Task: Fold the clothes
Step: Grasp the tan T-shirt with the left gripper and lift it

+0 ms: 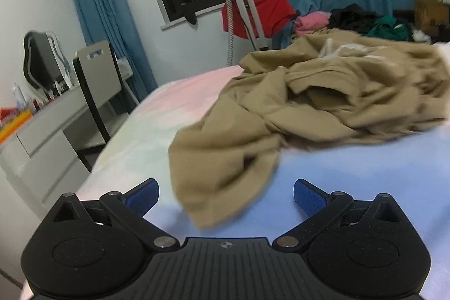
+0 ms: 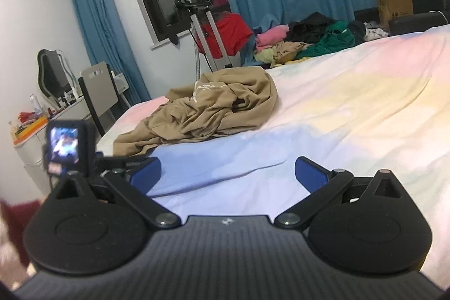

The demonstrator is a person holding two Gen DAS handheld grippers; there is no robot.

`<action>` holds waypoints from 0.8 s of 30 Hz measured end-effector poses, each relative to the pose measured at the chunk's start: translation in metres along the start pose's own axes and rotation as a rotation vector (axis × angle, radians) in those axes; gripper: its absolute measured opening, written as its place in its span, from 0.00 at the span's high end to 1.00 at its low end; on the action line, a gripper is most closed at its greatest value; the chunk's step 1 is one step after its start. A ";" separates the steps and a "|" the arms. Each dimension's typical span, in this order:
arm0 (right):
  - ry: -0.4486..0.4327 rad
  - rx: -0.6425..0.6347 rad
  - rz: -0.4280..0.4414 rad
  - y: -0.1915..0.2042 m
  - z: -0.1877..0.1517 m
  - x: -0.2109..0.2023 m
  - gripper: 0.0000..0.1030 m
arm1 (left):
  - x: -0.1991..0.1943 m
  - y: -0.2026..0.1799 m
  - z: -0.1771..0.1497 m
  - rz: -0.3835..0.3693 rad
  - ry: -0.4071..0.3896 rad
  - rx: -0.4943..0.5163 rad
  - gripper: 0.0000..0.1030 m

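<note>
Tan garment (image 1: 295,114) lies crumpled on the bed (image 2: 351,108), unfolded, bunched toward the bed's left edge and far end. One loose flap trails toward the near side along the left edge.

Left gripper (image 1: 226,194): fingers spread wide, holding nothing. It hovers over the sheet with the garment's near flap just ahead of and between the blue pads (image 1: 305,196); contact cannot be told.

Right gripper (image 2: 227,173): released, empty, over bare sheet, well apart from the garment. The left gripper's camera (image 2: 63,144) shows just beside its left finger.

Open sheet runs wide to the right of the garment and across the near part of the bed. Beyond the far edge: a pile of mixed clothes (image 2: 309,38). Off the left edge: a chair (image 2: 98,92) and desk (image 1: 50,128).
</note>
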State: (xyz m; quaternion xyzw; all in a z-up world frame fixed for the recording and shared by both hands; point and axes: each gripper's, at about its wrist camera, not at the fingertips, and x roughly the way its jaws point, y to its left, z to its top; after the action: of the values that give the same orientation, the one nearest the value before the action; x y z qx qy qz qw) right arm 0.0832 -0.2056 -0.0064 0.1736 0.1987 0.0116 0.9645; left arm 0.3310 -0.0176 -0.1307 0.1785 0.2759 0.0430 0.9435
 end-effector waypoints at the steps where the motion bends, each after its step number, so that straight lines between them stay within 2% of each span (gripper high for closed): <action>1: 0.002 -0.010 -0.011 -0.002 -0.001 0.006 0.00 | 0.013 -0.003 0.005 0.013 0.007 0.015 0.00; 4: 0.028 -0.015 -0.027 -0.008 -0.005 0.028 0.00 | 0.049 -0.008 0.017 0.035 0.025 0.014 0.02; 5: 0.030 -0.005 -0.024 -0.009 -0.006 0.034 0.00 | 0.058 -0.006 0.019 0.029 0.031 -0.007 0.16; 6: 0.033 -0.003 -0.023 -0.010 -0.007 0.039 0.00 | 0.064 -0.003 0.019 0.029 0.037 -0.032 0.48; 8: 0.041 0.003 -0.020 -0.011 -0.008 0.049 0.00 | 0.071 0.003 0.020 0.041 0.049 -0.092 0.68; 9: 0.042 0.006 -0.013 -0.011 -0.008 0.052 0.00 | 0.068 0.007 0.021 0.039 0.040 -0.132 0.87; 10: 0.044 0.009 -0.005 -0.011 -0.009 0.054 0.00 | 0.061 0.011 0.022 0.038 0.029 -0.159 0.90; 13: 0.046 0.006 0.009 -0.007 -0.009 0.061 0.00 | 0.023 0.026 0.024 0.023 -0.057 -0.232 0.92; 17: 0.011 -0.012 0.029 0.002 -0.007 0.054 0.00 | -0.049 0.048 0.025 0.009 -0.205 -0.296 0.93; 24: -0.081 -0.046 0.026 0.012 -0.001 0.019 0.00 | -0.193 0.109 -0.007 -0.054 -0.368 -0.425 0.93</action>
State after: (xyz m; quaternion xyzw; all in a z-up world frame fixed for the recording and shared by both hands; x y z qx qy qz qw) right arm 0.1005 -0.1920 -0.0105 0.1544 0.1571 0.0216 0.9752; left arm 0.1663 0.0511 0.0007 -0.0259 0.0892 0.0417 0.9948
